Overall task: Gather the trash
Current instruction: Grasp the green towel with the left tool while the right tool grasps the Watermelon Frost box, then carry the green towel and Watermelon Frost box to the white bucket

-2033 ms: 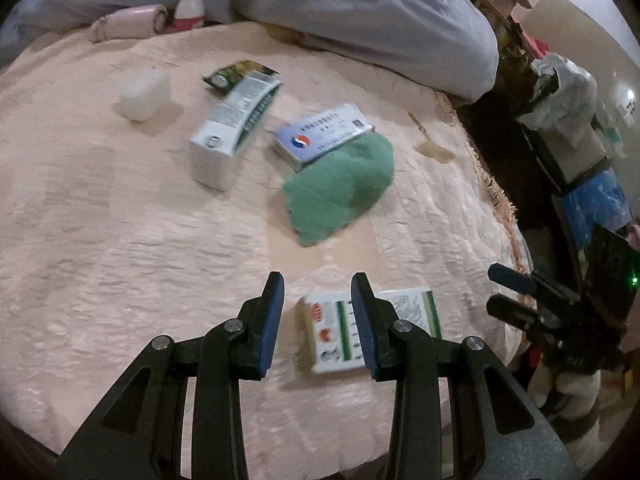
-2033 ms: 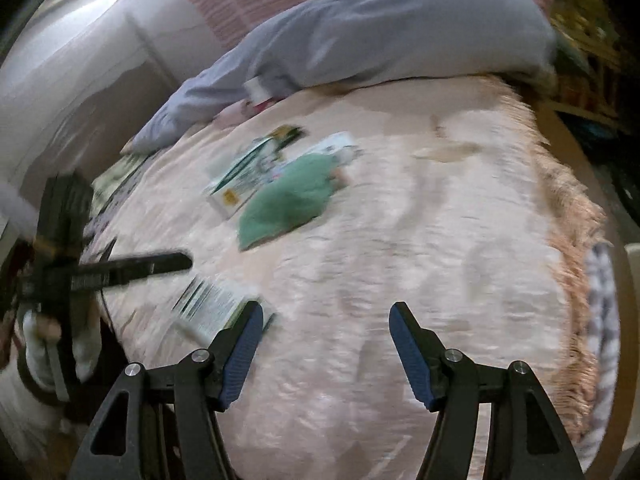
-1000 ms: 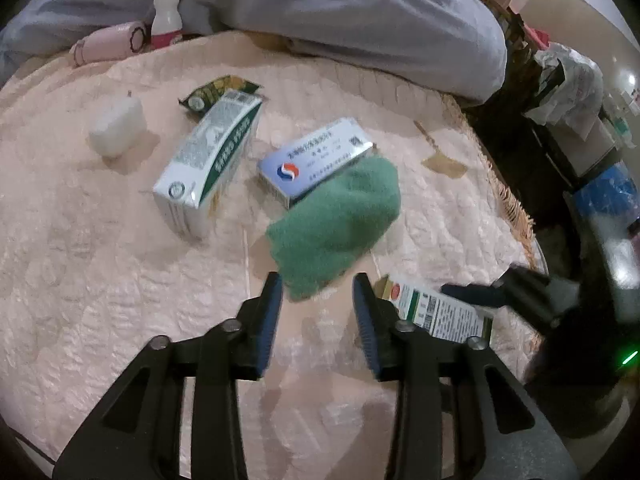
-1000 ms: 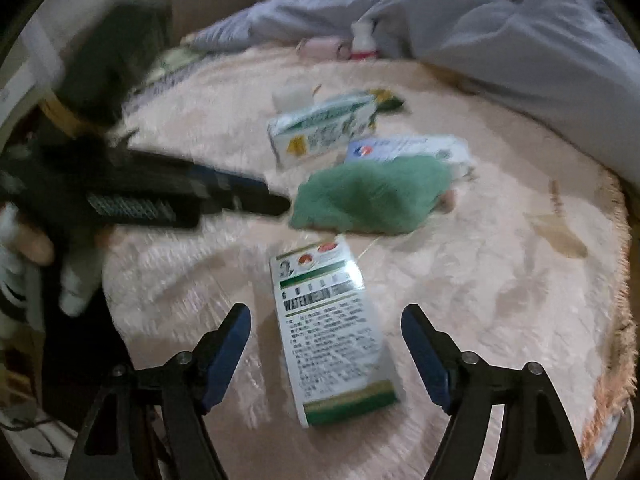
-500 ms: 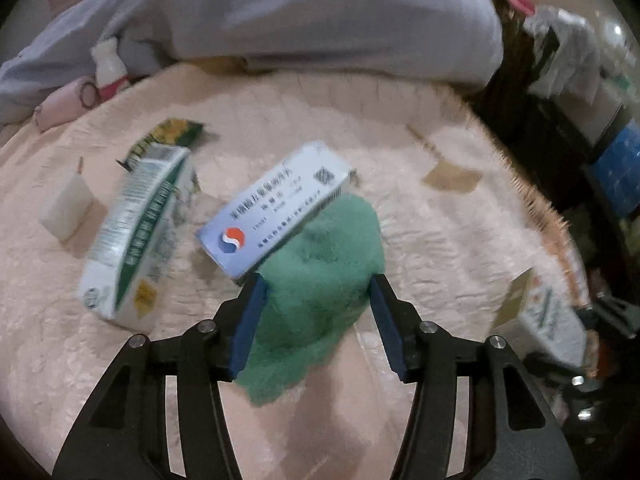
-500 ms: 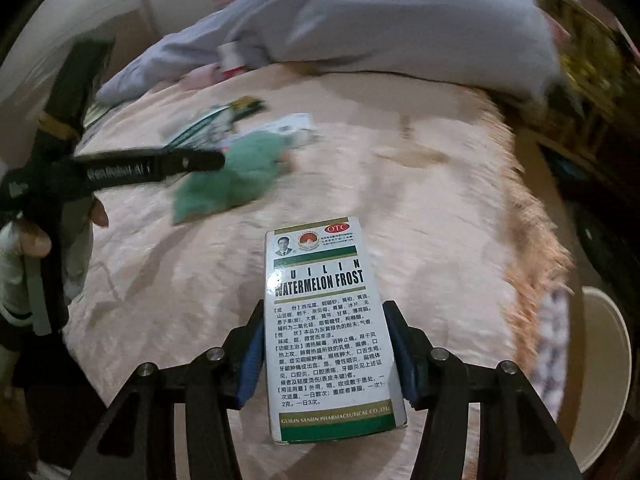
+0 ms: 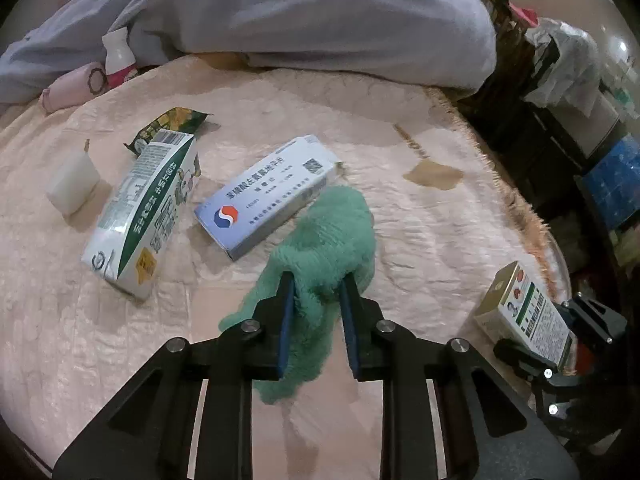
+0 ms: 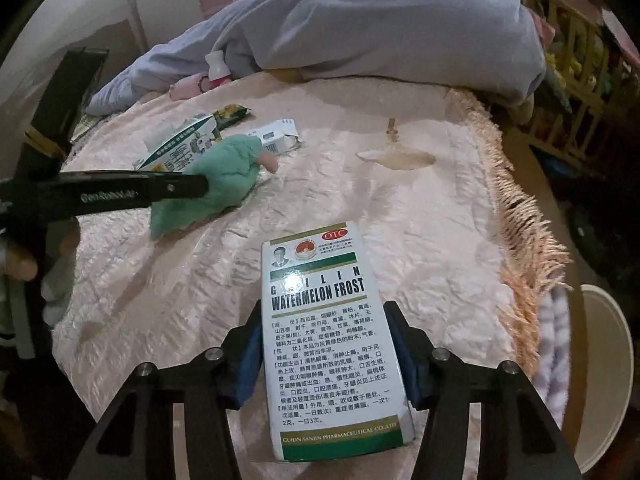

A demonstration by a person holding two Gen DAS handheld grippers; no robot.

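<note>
A crumpled green cloth (image 7: 336, 232) lies on the pink quilted table cover (image 7: 60, 320). My left gripper (image 7: 316, 280) is closing, and its pads pinch the near part of the cloth. The right wrist view shows that cloth (image 8: 224, 172) bunched at the left gripper's tip (image 8: 202, 186). My right gripper (image 8: 323, 312) is shut on a white and green medicine box (image 8: 332, 340), held above the table's near edge. The same box (image 7: 528, 312) appears at the lower right of the left wrist view.
A blue and white medicine box (image 7: 268, 190), a green and white carton (image 7: 148, 208), a dark snack wrapper (image 7: 172, 124) and a small white bottle (image 7: 72, 184) lie beyond the cloth. A grey garment (image 7: 320, 12) covers the far side. A brown stain (image 7: 434, 174) marks the cover near its fringed edge (image 8: 516, 216).
My left gripper moved forward onto the green cloth and its jaws narrowed around it. My right gripper took hold of the medicine box and lifted it off the table.
</note>
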